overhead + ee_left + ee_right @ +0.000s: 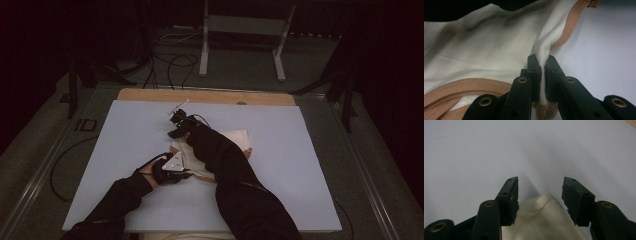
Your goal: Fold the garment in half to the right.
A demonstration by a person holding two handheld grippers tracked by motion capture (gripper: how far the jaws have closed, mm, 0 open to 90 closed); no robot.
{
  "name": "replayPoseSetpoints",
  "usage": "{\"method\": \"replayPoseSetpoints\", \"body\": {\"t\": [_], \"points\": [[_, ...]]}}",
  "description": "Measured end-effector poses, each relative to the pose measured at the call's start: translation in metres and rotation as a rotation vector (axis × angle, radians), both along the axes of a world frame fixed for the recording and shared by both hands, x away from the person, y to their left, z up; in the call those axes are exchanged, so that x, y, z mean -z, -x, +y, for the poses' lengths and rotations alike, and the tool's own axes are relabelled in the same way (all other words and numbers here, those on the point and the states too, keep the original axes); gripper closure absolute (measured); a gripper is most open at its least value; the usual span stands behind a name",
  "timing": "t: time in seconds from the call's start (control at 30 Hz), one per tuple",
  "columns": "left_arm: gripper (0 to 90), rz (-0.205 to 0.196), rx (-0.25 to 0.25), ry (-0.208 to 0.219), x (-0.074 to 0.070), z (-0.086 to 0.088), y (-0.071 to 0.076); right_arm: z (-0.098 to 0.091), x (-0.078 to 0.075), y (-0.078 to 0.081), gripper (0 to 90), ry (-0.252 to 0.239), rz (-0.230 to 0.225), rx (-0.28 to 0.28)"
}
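The L gripper [543, 75] has its jaws clamped narrow on a pinched fold of the white garment [486, 50], at its tan-trimmed edge [570, 27]; the fabric spreads ahead of the jaws and off to their left side, w/ bare table surface [604, 55] to their right. In the high view the L gripper [186, 172] sits at the garment's [235, 137] near-left corner. The R gripper [540, 195] has its jaws roughly half apart, not pressing on anything; a bunched corner of the garment [541, 205] lies between them, approx. centred, low in the gap, w/ table surface [499, 150] beyond the tips. In the high view the R gripper [176, 120] sits at the garment's far-left corner, forearm crossing over the cloth.
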State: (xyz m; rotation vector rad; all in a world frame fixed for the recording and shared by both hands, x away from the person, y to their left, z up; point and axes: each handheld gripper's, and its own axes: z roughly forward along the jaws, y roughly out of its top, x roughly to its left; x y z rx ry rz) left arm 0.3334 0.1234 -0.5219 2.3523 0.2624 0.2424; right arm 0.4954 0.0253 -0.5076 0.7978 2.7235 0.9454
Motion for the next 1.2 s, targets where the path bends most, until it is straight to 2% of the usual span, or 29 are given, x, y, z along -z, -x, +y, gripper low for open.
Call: {"method": "replayPoseSetpoints", "body": {"t": [0.1,0.17,0.23,0.33,0.43,0.47,0.5,0.6,0.8,0.87,0.93,1.13,1.2], "points": [[85.5,0.001,0.001,0.001,0.000,0.000,0.000,0.001,0.006,0.000,50.3,0.018,0.002,-0.003],[85.5,-0.001,0.001,0.000,0.000,0.000,0.000,0.000,0.008,0.002,51.9,0.016,-0.016,-0.005],[85.6,0.001,0.001,0.000,0.000,0.000,0.000,-0.002,0.007,0.003,59.5,0.019,-0.018,-0.003],[85.8,0.002,-0.001,-0.001,0.000,0.000,0.000,-0.002,0.008,0.004,64.4,0.014,-0.023,0.000],[86.2,0.004,-0.002,-0.002,0.000,0.000,-0.001,-0.002,0.007,0.006,82.5,0.022,-0.030,-0.023],[86.3,0.004,-0.002,-0.002,0.000,0.000,-0.001,-0.002,0.007,0.006,82.5,0.022,-0.030,-0.023],[86.6,0.000,-0.007,-0.002,0.000,0.000,-0.001,-0.001,0.006,0.006,86.5,0.036,-0.036,-0.030],[86.7,-0.002,-0.010,0.004,-0.001,-0.002,0.000,-0.002,0.005,0.006,87.2,0.036,-0.035,-0.037],[86.9,0.013,-0.010,0.009,-0.002,-0.002,-0.001,-0.009,-0.001,0.004,87.7,0.004,-0.032,-0.046],[86.9,0.014,-0.012,0.012,-0.002,-0.002,-0.001,-0.010,-0.004,0.005,87.8,-0.001,-0.028,-0.044],[86.9,-0.001,-0.003,0.008,-0.004,-0.002,0.000,-0.012,-0.010,0.005,87.8,-0.010,-0.030,-0.045],[87.0,0.001,0.002,0.009,-0.008,-0.002,-0.001,-0.016,-0.021,0.007,87.9,-0.027,-0.036,-0.054],[87.0,0.000,0.009,0.008,-0.009,-0.003,0.000,-0.021,-0.028,0.008,87.9,-0.046,-0.037,-0.055]]}}
